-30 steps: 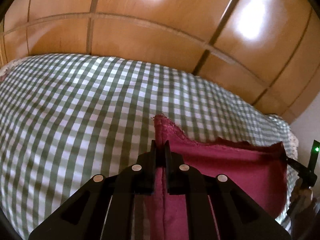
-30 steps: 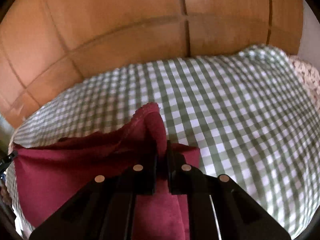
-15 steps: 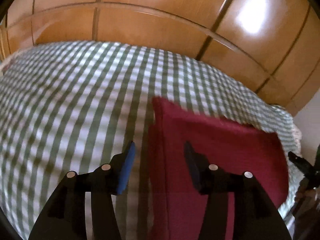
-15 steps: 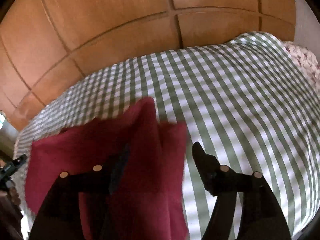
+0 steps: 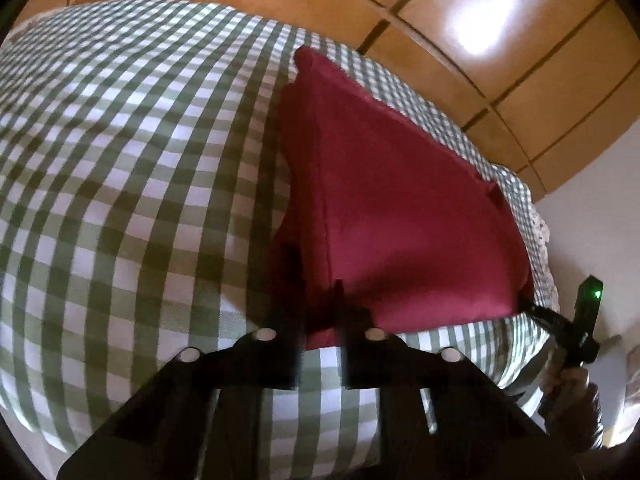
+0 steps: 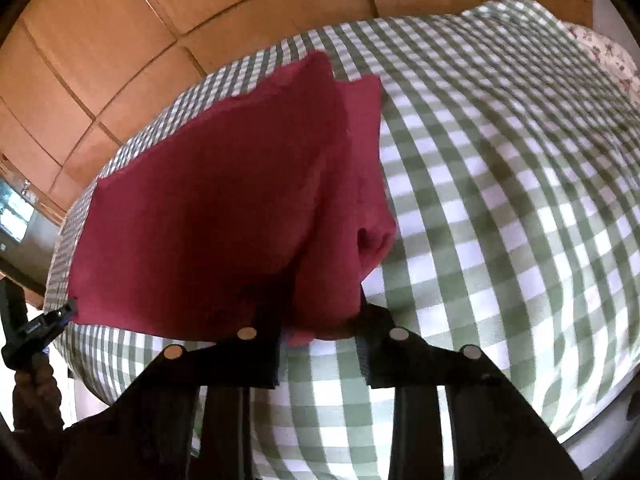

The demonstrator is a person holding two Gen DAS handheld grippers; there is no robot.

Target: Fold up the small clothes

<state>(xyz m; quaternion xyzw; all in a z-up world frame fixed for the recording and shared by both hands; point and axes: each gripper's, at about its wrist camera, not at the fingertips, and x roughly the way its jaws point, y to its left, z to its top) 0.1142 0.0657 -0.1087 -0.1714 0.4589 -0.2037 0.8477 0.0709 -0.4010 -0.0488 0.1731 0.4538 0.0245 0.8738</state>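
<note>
A dark red cloth [image 5: 392, 208] is lying folded on a bed spread with a green-and-white checked cover [image 5: 120, 180]. From the right wrist view the cloth [image 6: 208, 220] is showing several layers stacked along its right side, with one narrower flap peeking out beside the main panel. Its near edge is sitting close to the near edge of the bed, and its far corner is pointing toward the wooden panelling [image 5: 500, 20] behind the bed.

The person is working both near corners at once. The left gripper [image 5: 320, 312] is clenched on the near left corner of the cloth, with the red fabric pinched between its dark fingers, though the picture is blurring there. The right gripper [image 6: 318, 320] is closing its jaws, and the bunched near right corner of the cloth is sitting between them. I cannot tell whether its pads are already pressing on the fabric.

Each gripper is also showing at the edge of the other's view, held in a hand [image 5: 572, 396] and meeting its own end of the cloth's near edge. The checked cover [image 6: 500, 200] is stretching away bare to the right, and a strip of flowered fabric [image 6: 612, 52] is peeking out at its far right corner.
</note>
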